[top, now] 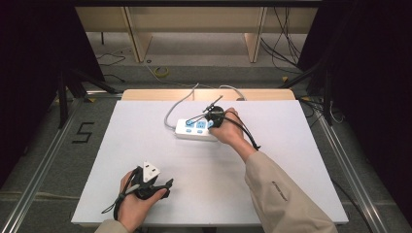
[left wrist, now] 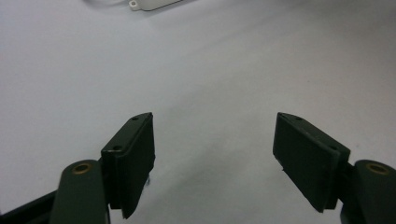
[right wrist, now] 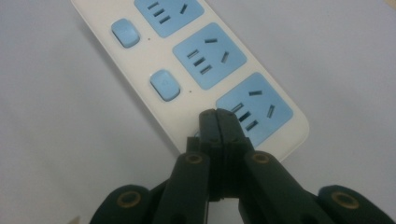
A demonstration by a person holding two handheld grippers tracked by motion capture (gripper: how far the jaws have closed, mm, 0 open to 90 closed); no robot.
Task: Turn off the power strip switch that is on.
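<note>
A white power strip (top: 194, 130) with blue sockets and blue switches lies in the far middle of the white table (top: 291, 145). My right gripper (top: 213, 121) points down at the strip's right end. In the right gripper view its jaws (right wrist: 217, 113) are shut together with nothing between them. The tips sit on the power strip (right wrist: 154, 107) beside the last blue socket (right wrist: 254, 109), in line with the two visible switches (right wrist: 165, 84). My left gripper (top: 167, 188) rests near the front left edge. Its jaws (left wrist: 213, 119) stand open over bare table, and the strip's corner (left wrist: 149, 3) shows far off.
A grey cable (top: 172, 109) runs from the strip's left end toward the table's back edge. A wooden strip (top: 145, 93) borders the far side. Beyond it, wooden furniture legs (top: 138, 41) and loose cables (top: 286, 43) are on the floor.
</note>
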